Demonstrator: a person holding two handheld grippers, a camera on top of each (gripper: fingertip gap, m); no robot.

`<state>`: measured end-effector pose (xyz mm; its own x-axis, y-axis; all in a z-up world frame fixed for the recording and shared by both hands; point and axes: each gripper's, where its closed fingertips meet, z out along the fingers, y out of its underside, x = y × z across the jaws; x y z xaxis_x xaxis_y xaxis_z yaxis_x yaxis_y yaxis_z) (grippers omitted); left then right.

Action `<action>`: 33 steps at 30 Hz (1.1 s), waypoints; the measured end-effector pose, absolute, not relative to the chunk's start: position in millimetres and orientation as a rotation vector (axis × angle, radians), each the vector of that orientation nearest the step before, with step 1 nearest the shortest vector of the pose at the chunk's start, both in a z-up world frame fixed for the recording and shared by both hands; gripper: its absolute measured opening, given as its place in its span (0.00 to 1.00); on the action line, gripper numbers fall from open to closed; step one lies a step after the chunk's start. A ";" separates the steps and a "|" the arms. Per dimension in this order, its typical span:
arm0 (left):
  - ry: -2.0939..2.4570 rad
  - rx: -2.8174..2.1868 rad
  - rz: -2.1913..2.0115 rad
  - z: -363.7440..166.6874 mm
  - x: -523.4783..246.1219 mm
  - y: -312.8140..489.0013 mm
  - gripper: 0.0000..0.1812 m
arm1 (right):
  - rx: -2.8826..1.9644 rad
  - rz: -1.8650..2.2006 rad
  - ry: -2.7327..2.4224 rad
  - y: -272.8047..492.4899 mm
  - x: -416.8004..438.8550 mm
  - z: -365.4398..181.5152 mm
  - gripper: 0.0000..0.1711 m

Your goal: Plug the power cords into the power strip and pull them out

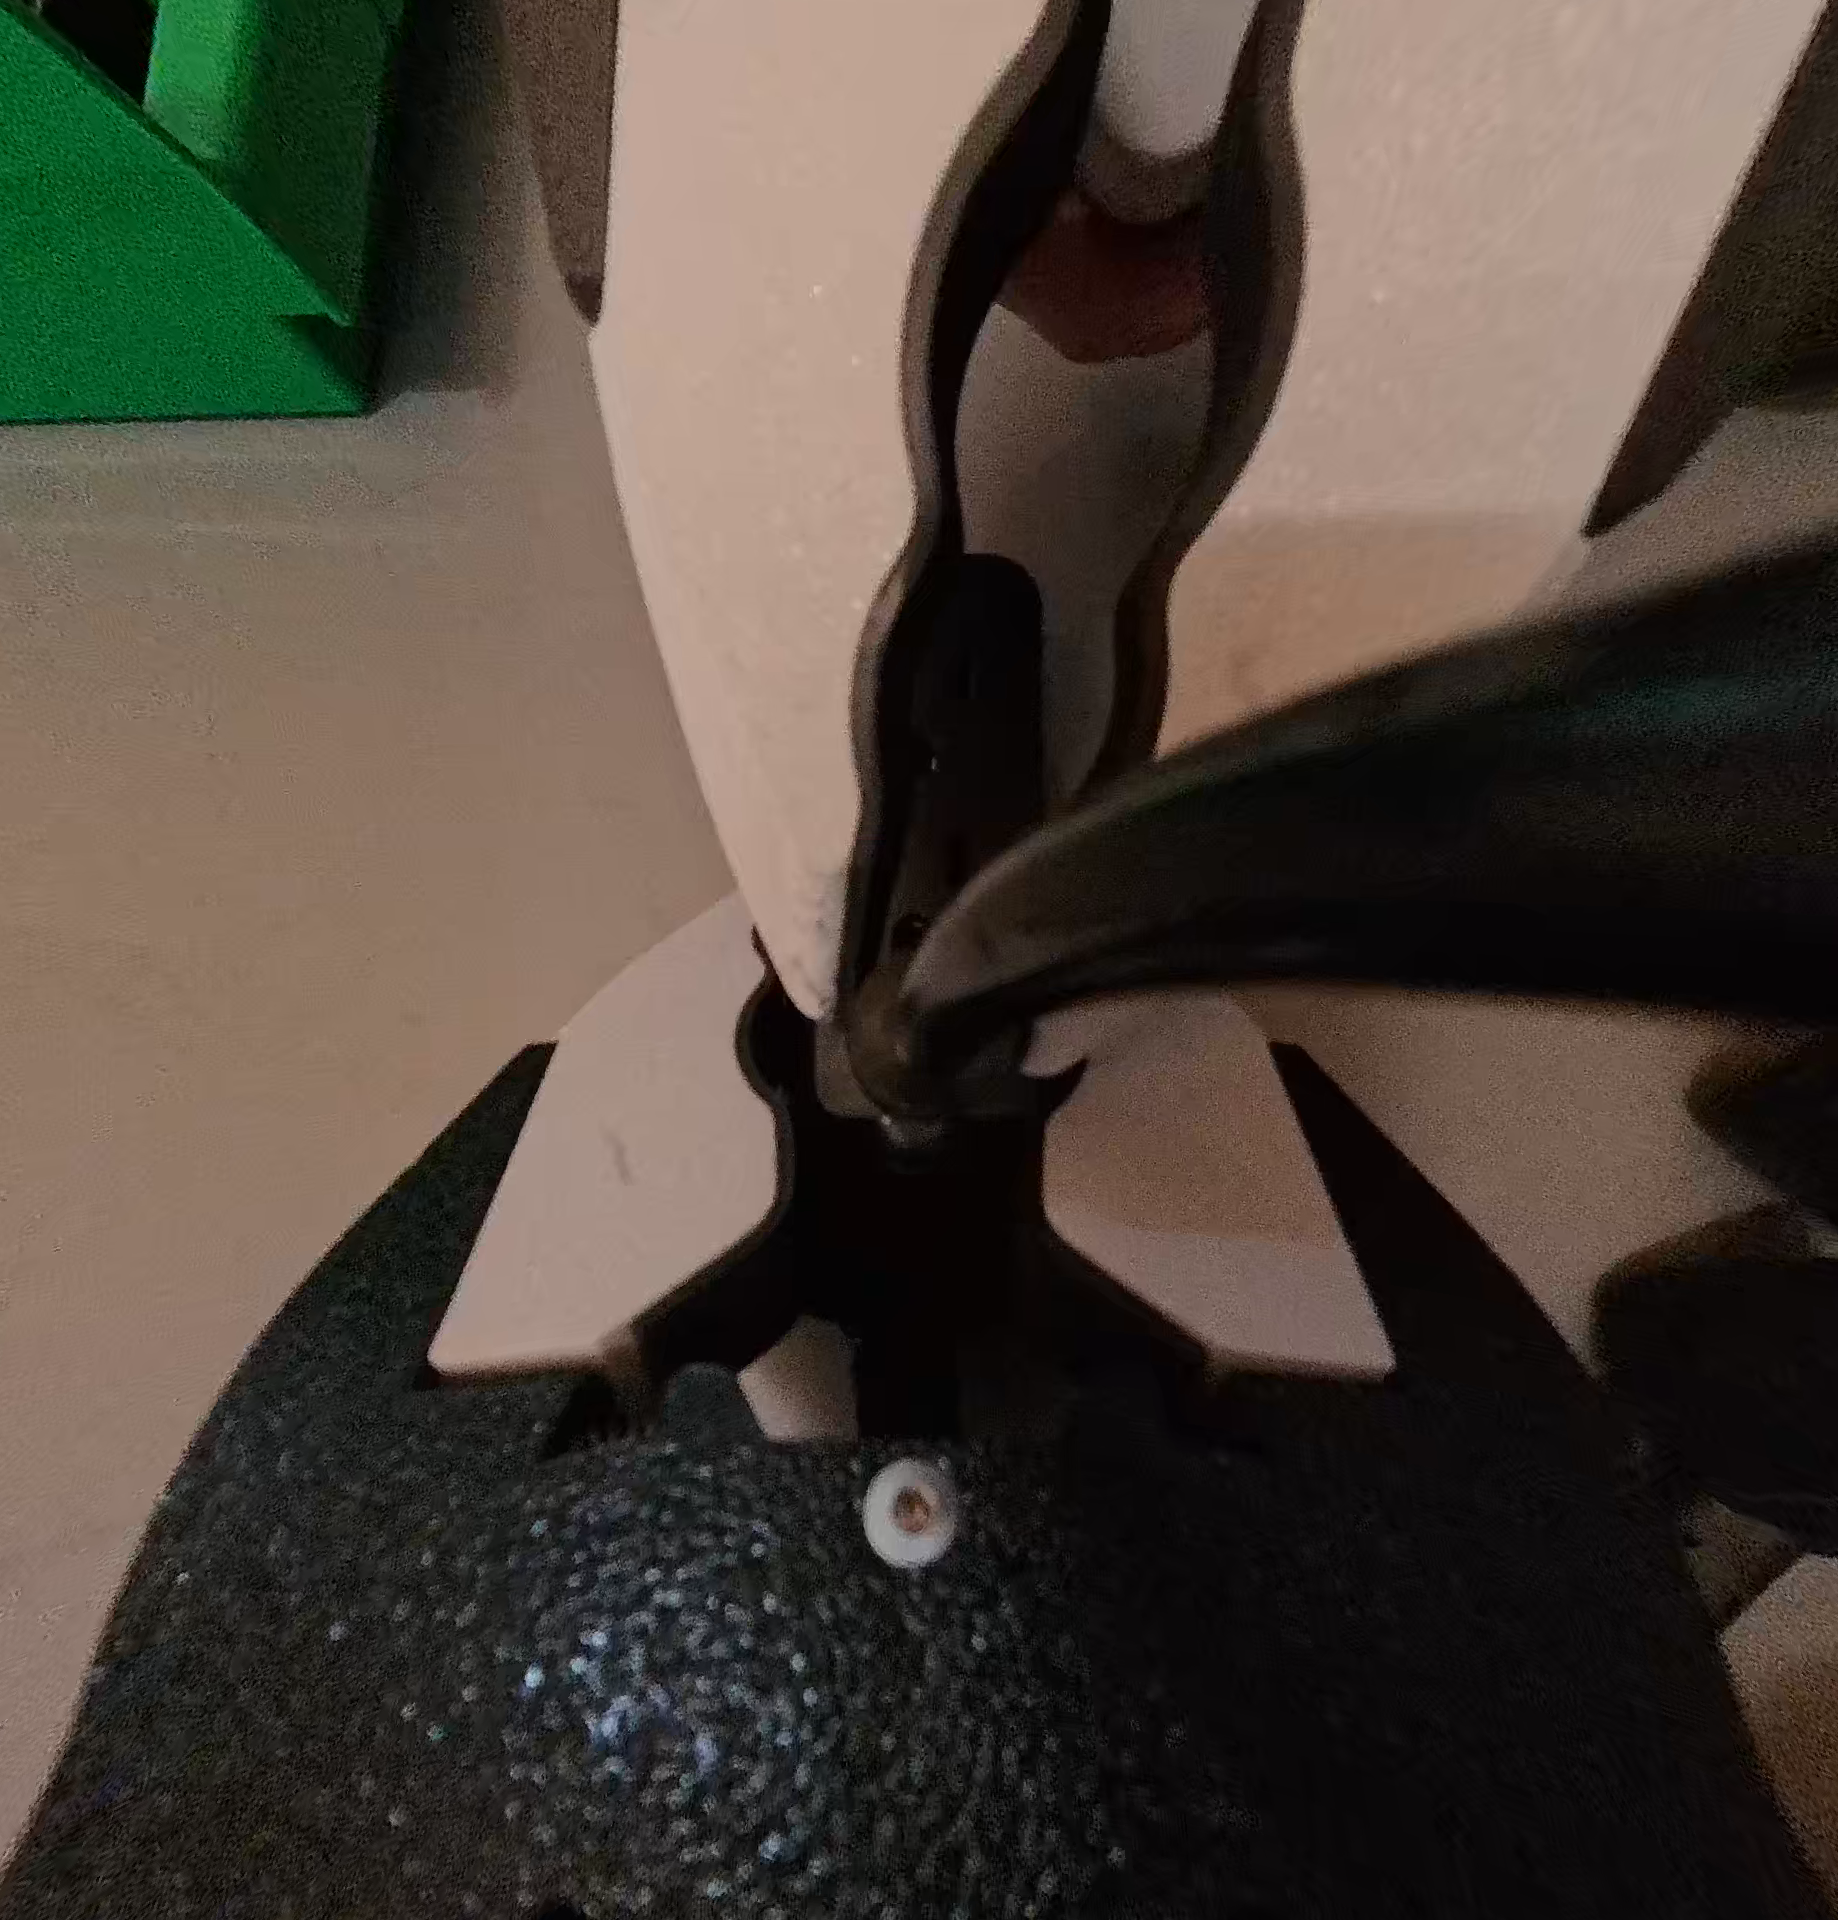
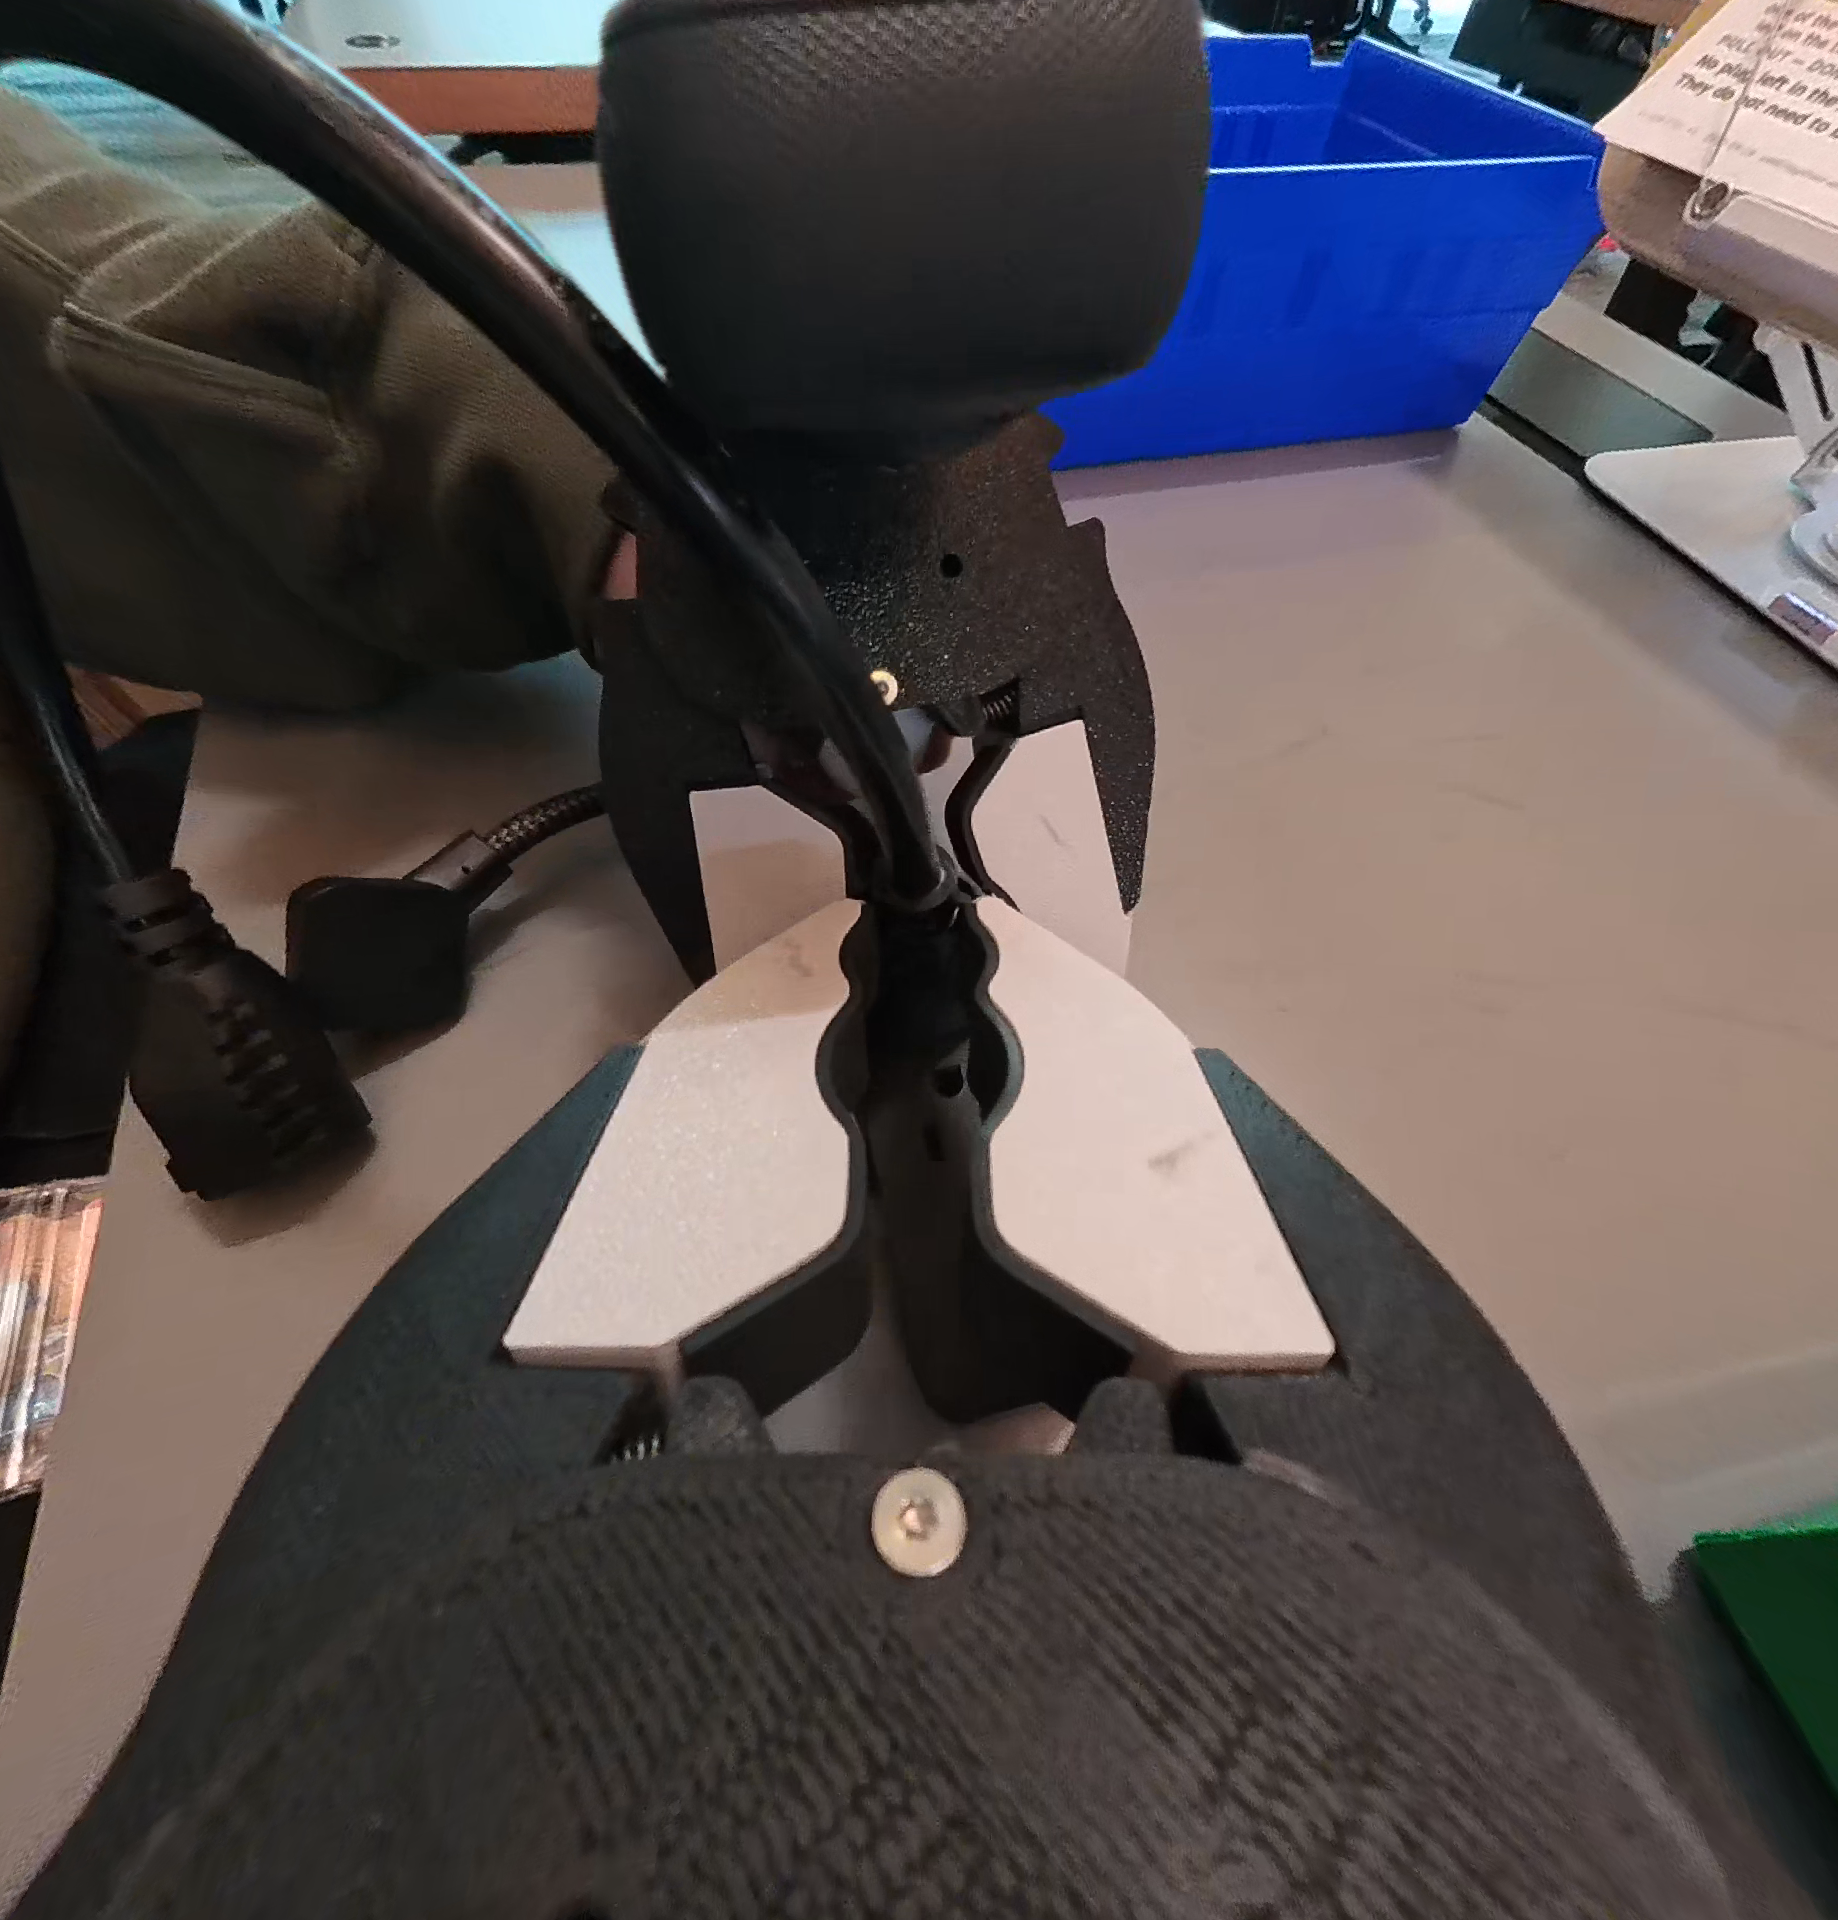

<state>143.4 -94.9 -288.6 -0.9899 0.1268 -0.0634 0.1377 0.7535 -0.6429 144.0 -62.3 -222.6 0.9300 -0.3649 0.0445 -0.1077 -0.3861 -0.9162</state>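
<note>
My right gripper [image 2: 920, 935] is shut on a black plug [image 2: 925, 1143], which sits deep between its white pads. A black power cord [image 2: 541, 301] arcs from the upper left down into that plug. My left gripper [image 2: 910, 883] faces the right one tip to tip, shut on the cord just behind the plug. In the left wrist view my left gripper [image 1: 894, 1039] pinches the cord [image 1: 1414, 810], which leaves to the right. The right gripper [image 1: 873, 935] comes in from above with the plug [image 1: 977, 707] in it. No power strip is in view.
Two other black plugs [image 2: 240, 1049] [image 2: 375, 956] lie on the grey table [image 2: 1414, 1039] at the left, below an olive sleeve [image 2: 219, 436]. A blue bin [image 2: 1362, 281] stands behind. A paper sheet on a stand [image 2: 1767, 156] is at the upper right. A green object [image 2: 1808, 1652] [image 1: 115, 260] is nearby.
</note>
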 end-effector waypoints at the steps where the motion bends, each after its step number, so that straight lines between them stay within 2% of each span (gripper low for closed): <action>1: 2.928 0.213 -1.071 -288.7 143.5 -94.0 0.25 | -1.968 -0.301 0.331 -61.5 144.1 -222.5 0.09; 13: 2.975 0.196 -1.032 -289.5 144.7 -90.1 0.25 | -1.921 -0.324 0.304 -59.1 146.3 -222.1 0.08; 27: 2.994 0.328 -0.788 -284.6 147.7 -68.9 0.24 | -1.967 -0.323 0.304 -56.7 145.2 -221.8 0.09; 30: 2.988 0.315 -0.801 -284.7 146.9 -69.3 0.24 | -1.902 -0.323 0.295 -54.0 144.9 -215.9 0.12; 33: 2.985 0.284 -0.873 -284.3 146.5 -70.1 0.24 | -1.900 -0.322 0.303 -53.2 146.0 -214.7 0.09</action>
